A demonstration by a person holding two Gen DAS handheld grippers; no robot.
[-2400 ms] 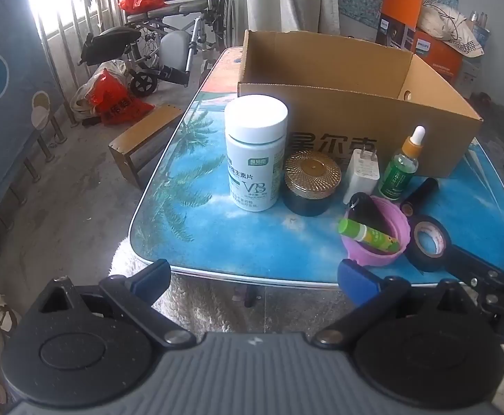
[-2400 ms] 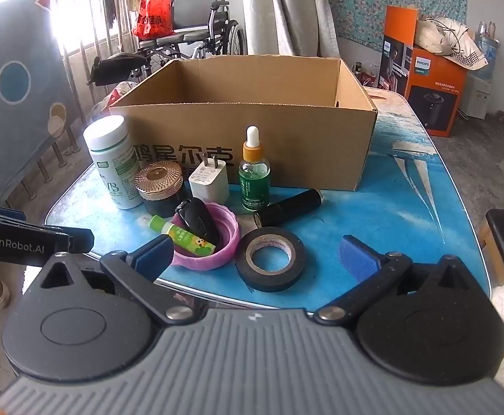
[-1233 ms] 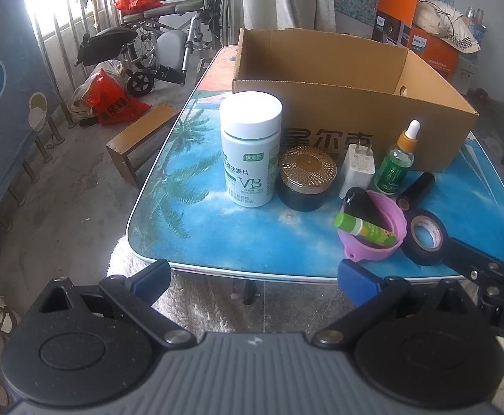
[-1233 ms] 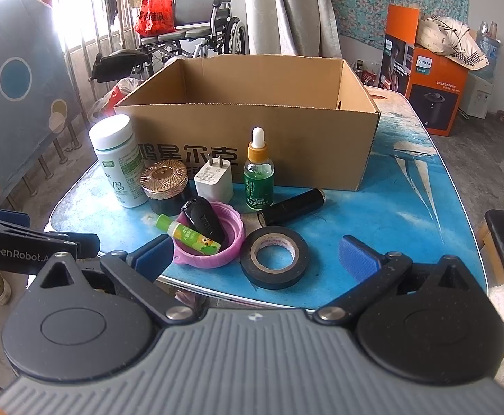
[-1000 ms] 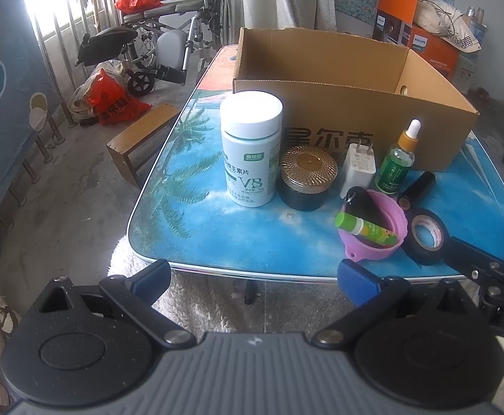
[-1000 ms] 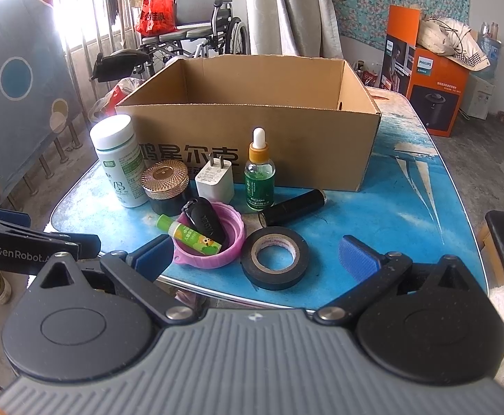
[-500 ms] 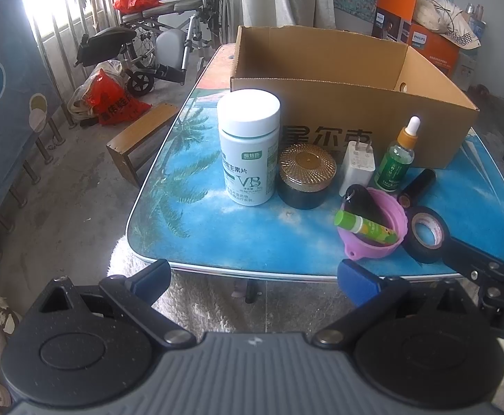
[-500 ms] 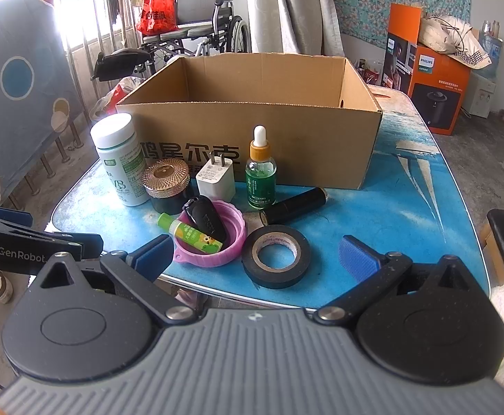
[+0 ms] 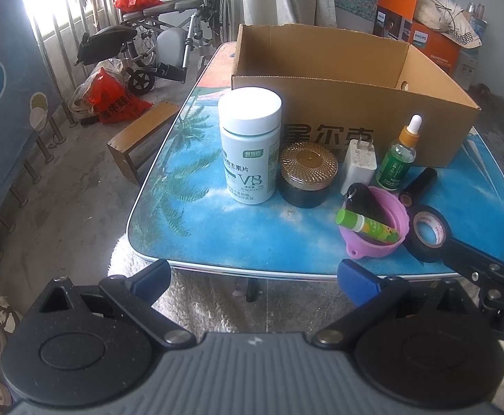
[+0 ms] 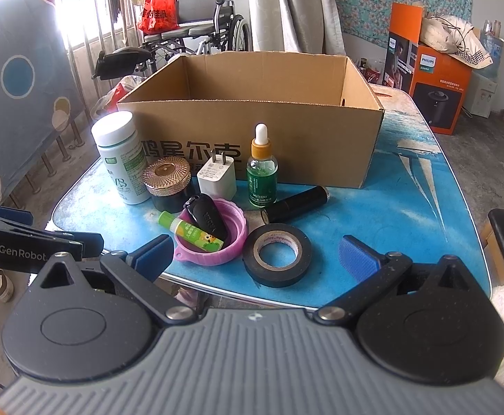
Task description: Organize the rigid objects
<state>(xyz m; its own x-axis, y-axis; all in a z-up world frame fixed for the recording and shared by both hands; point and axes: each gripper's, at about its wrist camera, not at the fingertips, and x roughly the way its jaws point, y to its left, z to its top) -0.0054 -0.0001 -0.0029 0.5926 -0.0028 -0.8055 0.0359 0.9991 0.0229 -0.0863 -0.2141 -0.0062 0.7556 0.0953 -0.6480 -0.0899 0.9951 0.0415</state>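
Observation:
An open cardboard box (image 10: 252,131) stands on a blue table (image 10: 407,207). In front of it stand a white pill bottle (image 9: 250,145), a gold-lidded jar (image 9: 307,173), a white charger (image 9: 359,164) and a green dropper bottle (image 9: 399,159). A pink bowl (image 10: 232,245) holds a black key fob (image 10: 205,216) and a green glue stick (image 10: 191,231). A black tube (image 10: 296,204) and a tape roll (image 10: 277,254) lie to the right. My left gripper (image 9: 253,278) and right gripper (image 10: 253,254) are open and empty at the table's front edge.
A wheelchair (image 10: 196,24), red bags (image 9: 113,100) and a low wooden bench (image 9: 141,138) stand on the floor to the left. An orange box (image 10: 431,69) stands at the back right. A white fluffy rug (image 9: 196,297) lies under the table.
Both grippers have risen slightly and edged toward the table. Both stay open and nothing on the table has moved.

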